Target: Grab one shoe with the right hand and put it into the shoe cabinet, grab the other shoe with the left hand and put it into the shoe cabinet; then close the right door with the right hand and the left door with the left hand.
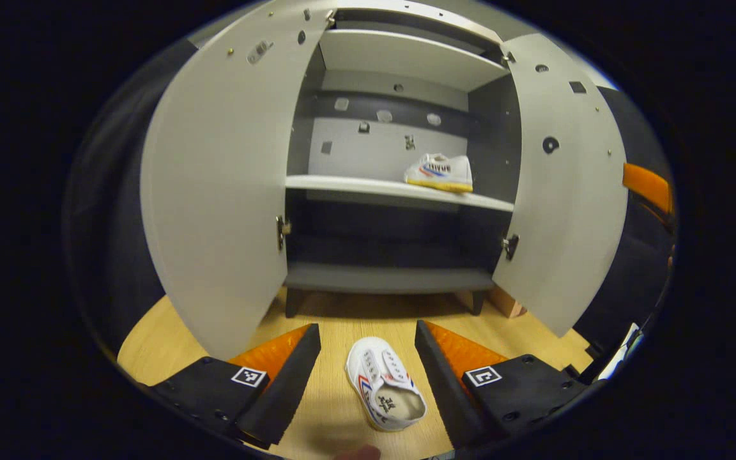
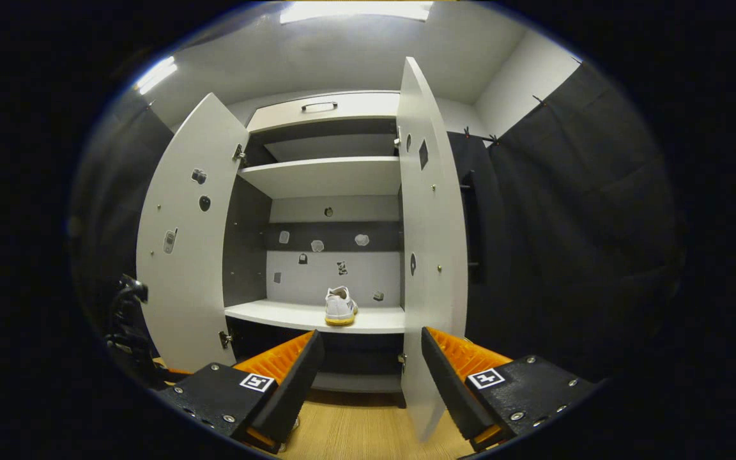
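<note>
A white shoe with red and blue stripes lies on the wooden floor, between the spread fingers of my left gripper, which is open and not touching it. The other white shoe stands on the middle shelf of the shoe cabinet, towards its right side. Both cabinet doors stand wide open: the left door and the right door. My right gripper is open and holds nothing, facing the cabinet, with the right door's edge between its fingers farther off.
The cabinet has an upper shelf and a dark bottom shelf, both bare. Black cloth hangs on either side of the cabinet. Part of the other gripper shows at the left of the right gripper view. Something orange sticks out past the right door.
</note>
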